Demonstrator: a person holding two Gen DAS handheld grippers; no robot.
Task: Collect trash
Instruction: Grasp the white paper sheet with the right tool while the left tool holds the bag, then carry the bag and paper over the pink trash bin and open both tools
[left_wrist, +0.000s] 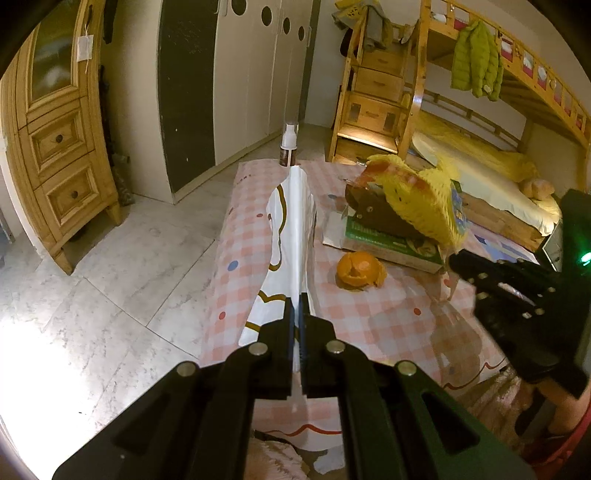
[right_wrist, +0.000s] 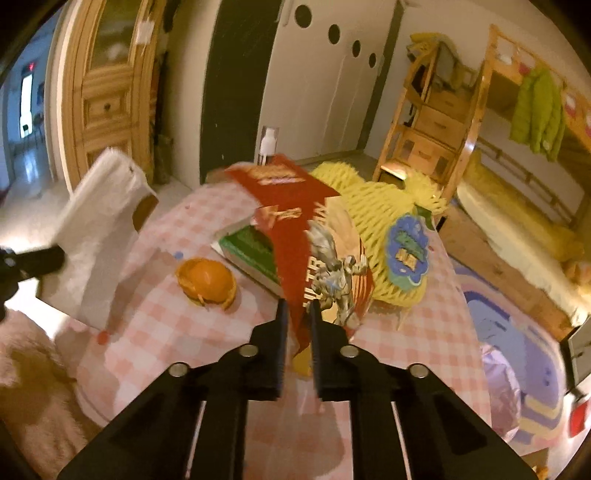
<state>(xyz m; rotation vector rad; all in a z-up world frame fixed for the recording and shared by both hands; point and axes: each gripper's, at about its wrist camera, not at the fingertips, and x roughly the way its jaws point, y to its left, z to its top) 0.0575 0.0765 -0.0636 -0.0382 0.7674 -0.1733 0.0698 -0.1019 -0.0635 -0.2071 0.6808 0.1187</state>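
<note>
A desk (left_wrist: 369, 314) with a pink checked cloth carries a green book (left_wrist: 391, 243) and, at its far edge, a small white spray bottle (left_wrist: 289, 146). Far right stands a wooden bunk bed (left_wrist: 480, 166) with a green jacket (left_wrist: 476, 61) hung on its rail. Far left stands a wooden cabinet (left_wrist: 55, 147).

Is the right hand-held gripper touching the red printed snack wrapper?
Touching. The right wrist view shows the right hand-held gripper closed on the red printed snack wrapper, whose edge runs between its fingers.
</note>
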